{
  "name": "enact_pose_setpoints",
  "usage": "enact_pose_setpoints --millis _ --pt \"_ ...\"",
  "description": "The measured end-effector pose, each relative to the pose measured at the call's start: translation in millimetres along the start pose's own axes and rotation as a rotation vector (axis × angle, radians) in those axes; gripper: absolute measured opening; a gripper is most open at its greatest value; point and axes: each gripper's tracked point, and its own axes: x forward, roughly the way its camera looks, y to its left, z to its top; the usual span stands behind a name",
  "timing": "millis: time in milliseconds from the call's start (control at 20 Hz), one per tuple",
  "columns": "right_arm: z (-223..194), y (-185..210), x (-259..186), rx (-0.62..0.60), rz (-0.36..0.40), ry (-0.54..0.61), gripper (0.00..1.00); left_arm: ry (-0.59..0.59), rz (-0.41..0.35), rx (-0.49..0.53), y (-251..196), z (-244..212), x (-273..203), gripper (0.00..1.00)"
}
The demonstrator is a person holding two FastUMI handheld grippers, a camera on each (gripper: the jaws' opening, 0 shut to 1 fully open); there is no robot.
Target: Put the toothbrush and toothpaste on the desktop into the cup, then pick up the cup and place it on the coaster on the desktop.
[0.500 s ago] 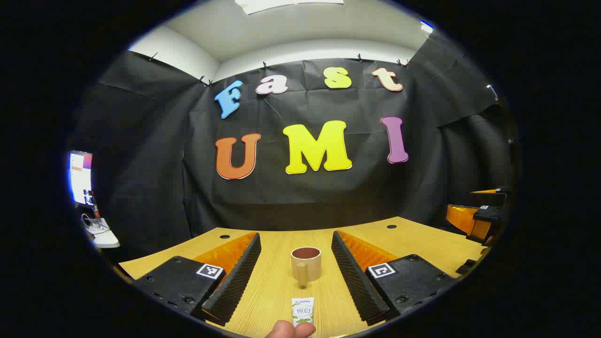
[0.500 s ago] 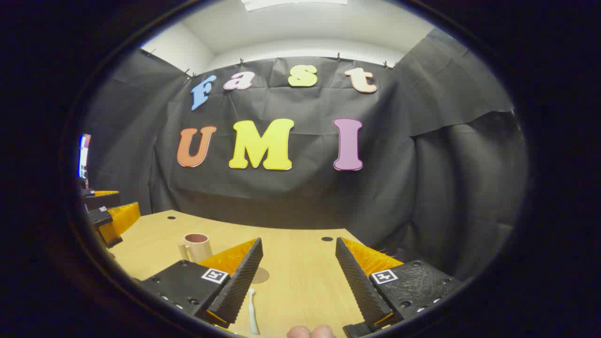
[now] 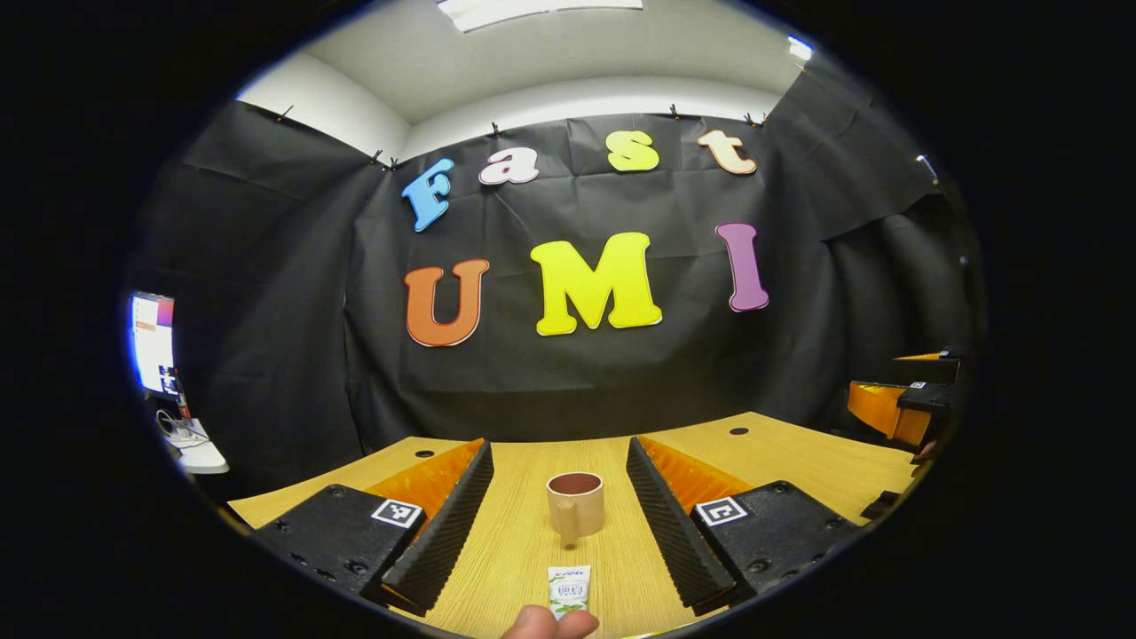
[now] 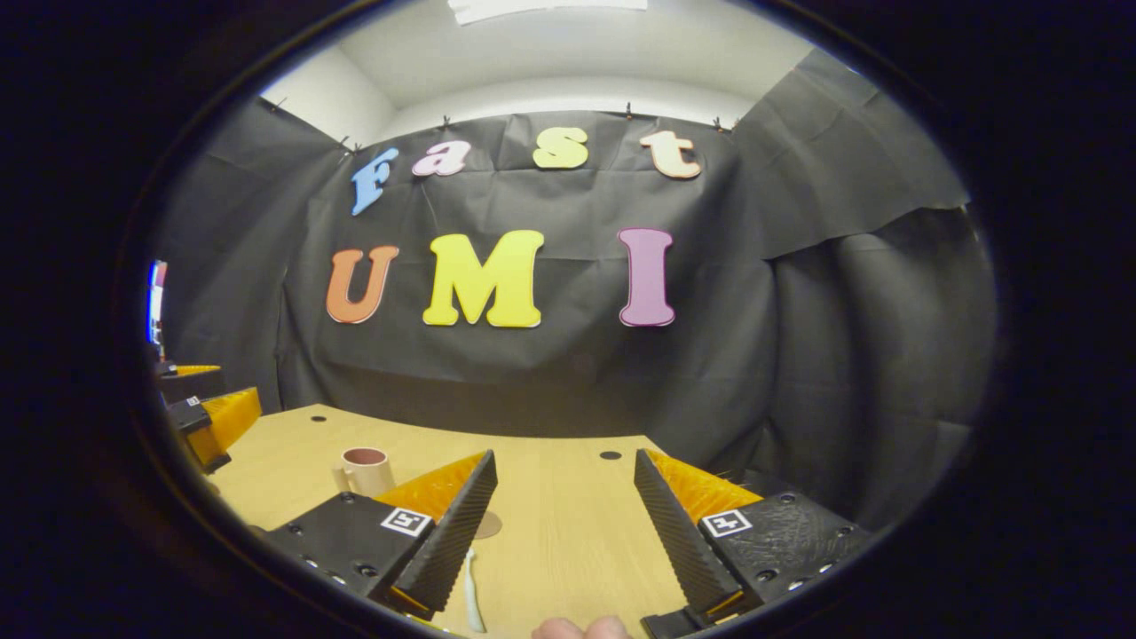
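While spread, left gripper [image 3: 559,497] flanking cup [image 3: 575,504].

black cloth wall [image 3: 568,373], wooden desk [image 4: 568,524]

On the desk [image 3: 799,461], the toothpaste [image 3: 569,588] lies before the cup [image 3: 575,504].

left gripper [image 3: 559,506], ridged fingers, black screwed mounts, square tag markers
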Motion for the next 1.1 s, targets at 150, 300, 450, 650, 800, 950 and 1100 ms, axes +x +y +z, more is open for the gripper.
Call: enact_pose_setpoints --millis 150,300,450,650,800,950,1100 --pt "0.5 0.9 -4.0 0.015 0.004 0.004 0.94 0.030 -0.003 -0.015 -1.7 -8.3 0.2 0.96" --pt "0.7 -0.7 -9.0 -0.006 -0.008 -0.015 0.94 0.050 0.002 -0.013 3.0 -14.0 -1.8 0.96" --pt "0.1 2.8 -8.1 0.006 0.000 -0.012 0.94 0.062 0.014 -0.010 9.1 -17.4 -3.7 0.96" --pt "-8.8 11.6 -7.4 0.022 0.020 0.011 0.96 0.086 0.018 0.001 13.1 -23.5 -5.3 0.96" --pt "-20.3 19.0 -9.4 0.010 0.043 0.037 0.94 0.142 -0.008 -0.022 8.8 -38.9 -6.9 0.96" --pt "-27.4 18.7 -10.6 0.003 0.043 0.052 0.96 0.226 -0.037 -0.036 3.6 -62.2 -11.3 0.96" --pt "-42.1 18.7 -10.6 -0.005 0.044 0.086 0.95 0.322 -0.055 -0.007 4.4 -88.9 -20.5 0.96"
